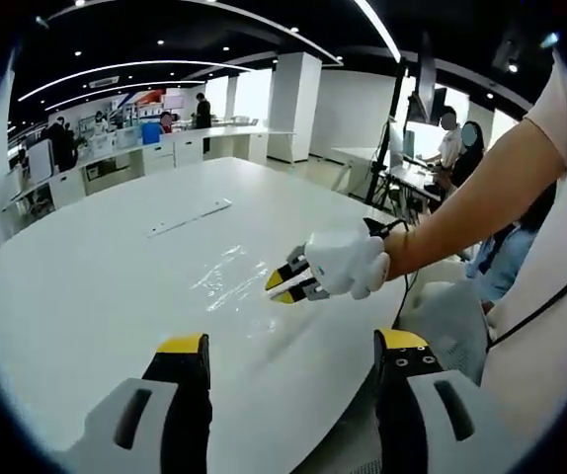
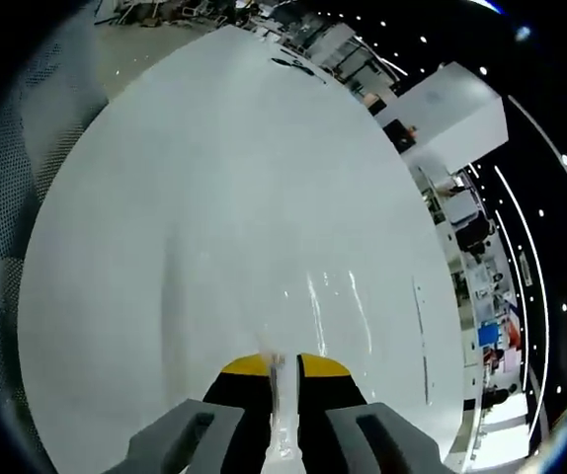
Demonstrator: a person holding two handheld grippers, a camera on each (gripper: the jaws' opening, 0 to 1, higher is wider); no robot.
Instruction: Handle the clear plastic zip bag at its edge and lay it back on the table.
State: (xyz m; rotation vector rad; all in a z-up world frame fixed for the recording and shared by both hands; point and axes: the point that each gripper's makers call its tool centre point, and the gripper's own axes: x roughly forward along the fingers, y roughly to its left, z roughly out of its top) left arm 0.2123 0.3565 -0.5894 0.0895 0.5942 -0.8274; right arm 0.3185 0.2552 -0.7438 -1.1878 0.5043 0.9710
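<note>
One clear crinkly zip bag (image 1: pixel 232 279), flat.

The clear zip bag (image 2: pixel 282 415) runs down between the right claw's (image 2: pixel 283 367) yellow-tipped jaws and is cut off at the bottom edge of the right gripper view, so its near end is hidden. In the left gripper view the bag (image 1: pixel 232 279) is so transparent against the white table (image 1: pixel 96 286) that its outline beyond the right claw (image 1: pixel 285 284) cannot be traced. A flat strip (image 1: pixel 189 217) farther off is too small to identify.
</note>
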